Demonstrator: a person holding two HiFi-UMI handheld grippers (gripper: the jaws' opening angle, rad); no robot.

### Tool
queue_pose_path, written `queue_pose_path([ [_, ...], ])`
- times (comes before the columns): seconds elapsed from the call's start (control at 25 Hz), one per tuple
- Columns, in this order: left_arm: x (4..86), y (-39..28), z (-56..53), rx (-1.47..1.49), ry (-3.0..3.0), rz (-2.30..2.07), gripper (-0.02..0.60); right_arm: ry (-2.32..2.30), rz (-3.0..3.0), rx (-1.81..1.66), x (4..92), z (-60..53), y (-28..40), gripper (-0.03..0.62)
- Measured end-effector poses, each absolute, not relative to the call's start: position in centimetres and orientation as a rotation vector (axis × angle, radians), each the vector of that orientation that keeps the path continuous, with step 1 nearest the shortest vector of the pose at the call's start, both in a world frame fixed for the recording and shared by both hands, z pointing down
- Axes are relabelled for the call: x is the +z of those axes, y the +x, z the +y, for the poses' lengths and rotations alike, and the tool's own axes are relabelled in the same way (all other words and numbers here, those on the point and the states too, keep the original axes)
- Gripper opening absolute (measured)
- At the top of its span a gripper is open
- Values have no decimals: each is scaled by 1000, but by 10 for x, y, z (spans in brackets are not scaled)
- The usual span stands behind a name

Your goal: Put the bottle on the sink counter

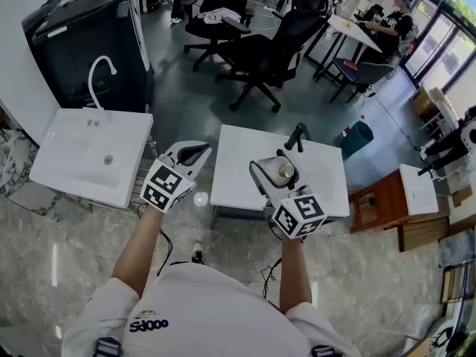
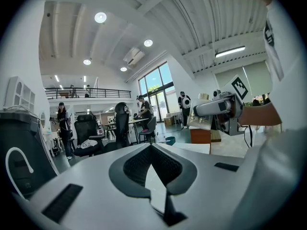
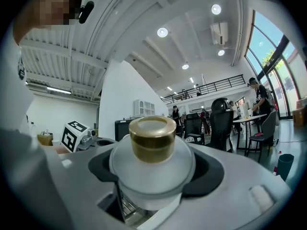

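Observation:
A frosted, round bottle with a gold cap (image 1: 285,171) is held upright over the white table (image 1: 323,171), and my right gripper (image 1: 277,163) is shut on it. In the right gripper view the bottle (image 3: 153,143) fills the centre, with the right gripper (image 3: 154,175) closed round its shoulder. My left gripper (image 1: 198,153) hovers between table and sink, shut and holding nothing. The left gripper (image 2: 151,146) sees the right gripper with the bottle (image 2: 200,120) off to its right. The white sink counter (image 1: 71,166) with its curved faucet (image 1: 100,69) lies at the left.
A black cabinet (image 1: 89,39) stands behind the sink. Black office chairs (image 1: 256,47) occupy the floor beyond the table, and a black object (image 1: 297,136) sits on the table's far edge. A teal bin (image 1: 358,137) and a wooden cabinet (image 1: 379,207) are at the right.

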State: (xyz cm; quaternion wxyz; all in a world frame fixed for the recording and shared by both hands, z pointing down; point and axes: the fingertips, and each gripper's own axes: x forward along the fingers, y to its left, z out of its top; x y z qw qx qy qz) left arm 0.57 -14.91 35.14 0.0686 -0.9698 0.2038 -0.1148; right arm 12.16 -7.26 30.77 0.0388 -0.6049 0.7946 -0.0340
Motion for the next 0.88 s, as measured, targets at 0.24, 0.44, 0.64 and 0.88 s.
queue_pose_path([
  [0.24, 365, 3, -183, -373, -2938, 608, 5, -1872, 2409, -125, 321, -106, 124, 348],
  [0.44, 379, 3, -197, -384, -2955, 595, 5, -1868, 2390, -140, 337, -122, 126, 349],
  [0.64, 390, 7, -205, -387, -2965, 597, 5, -1866, 2403, -184, 360, -141, 130, 349],
  [0.88, 411, 9, -222, -411, -2994, 702, 5, -1802, 2476, -233, 386, -166, 133, 348],
])
